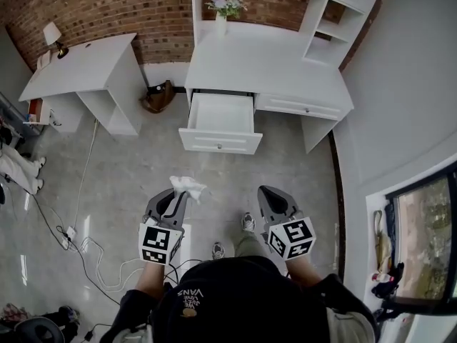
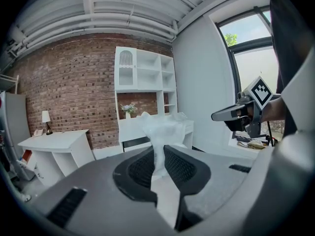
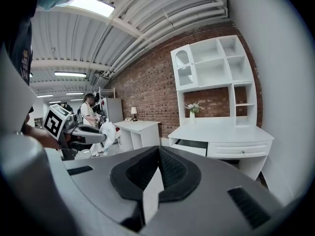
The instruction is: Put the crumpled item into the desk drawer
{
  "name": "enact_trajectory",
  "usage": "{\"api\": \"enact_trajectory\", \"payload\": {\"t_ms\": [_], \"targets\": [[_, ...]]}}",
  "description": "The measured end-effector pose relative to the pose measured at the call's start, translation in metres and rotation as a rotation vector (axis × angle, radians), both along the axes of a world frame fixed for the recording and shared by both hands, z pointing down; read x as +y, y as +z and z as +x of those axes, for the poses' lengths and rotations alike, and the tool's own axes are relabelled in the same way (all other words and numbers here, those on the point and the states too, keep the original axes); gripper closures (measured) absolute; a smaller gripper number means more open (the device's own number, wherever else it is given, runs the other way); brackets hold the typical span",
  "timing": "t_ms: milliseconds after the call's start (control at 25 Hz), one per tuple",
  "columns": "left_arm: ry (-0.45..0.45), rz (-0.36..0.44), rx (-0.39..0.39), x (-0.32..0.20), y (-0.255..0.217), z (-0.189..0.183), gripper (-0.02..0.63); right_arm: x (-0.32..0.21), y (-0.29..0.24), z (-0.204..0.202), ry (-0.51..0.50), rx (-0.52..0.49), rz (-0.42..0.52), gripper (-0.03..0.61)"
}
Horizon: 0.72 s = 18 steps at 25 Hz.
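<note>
The white desk point(image 1: 271, 70) stands against the brick wall point(image 1: 107, 6), its left drawer point(image 1: 220, 113) pulled out and open toward the person. Well short of the desk, above the floor in front of that drawer, the left gripper point(image 1: 178, 196) has its jaws drawn narrow on the crumpled item point(image 1: 190, 186), a white wad pinched between them and bulging past their ends toward the desk. The right gripper point(image 1: 267, 191), equally far from the desk, has its jaws pressed together with nothing between
</note>
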<state>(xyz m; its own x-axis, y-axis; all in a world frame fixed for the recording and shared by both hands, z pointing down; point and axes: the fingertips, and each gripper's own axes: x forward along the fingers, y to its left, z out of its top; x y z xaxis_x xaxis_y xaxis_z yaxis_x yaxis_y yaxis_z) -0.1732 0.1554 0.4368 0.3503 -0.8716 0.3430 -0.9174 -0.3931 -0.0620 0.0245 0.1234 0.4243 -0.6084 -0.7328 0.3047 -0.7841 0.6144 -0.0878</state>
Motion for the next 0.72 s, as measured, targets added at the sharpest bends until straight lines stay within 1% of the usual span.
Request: {"api": "enact_trajectory", "payload": {"t_ms": [120,360,560,720], "targets": [[-0.020,-0.016,-0.004,-0.019,0.006,-0.001,0.554,-0.026,0.003,0.002,-0.012,-0.001,-0.002,0.578],[-0.070,-0.008,0.000,-0.080,0.005,0.010,0.554,-0.094,0.005,0.010,-0.048,-0.022,0.008,0.578],[-0.093,-0.004,-0.008,-0.147,0.005,0.033,0.554,-0.159,0.007,0.025,-0.092,-0.027,0.012,0.578],[-0.110,-0.004,-0.003,-0.197,0.008,0.056,0.554,-0.208,0.011,0.044,-0.120,-0.015,0.013,0.578]]}}
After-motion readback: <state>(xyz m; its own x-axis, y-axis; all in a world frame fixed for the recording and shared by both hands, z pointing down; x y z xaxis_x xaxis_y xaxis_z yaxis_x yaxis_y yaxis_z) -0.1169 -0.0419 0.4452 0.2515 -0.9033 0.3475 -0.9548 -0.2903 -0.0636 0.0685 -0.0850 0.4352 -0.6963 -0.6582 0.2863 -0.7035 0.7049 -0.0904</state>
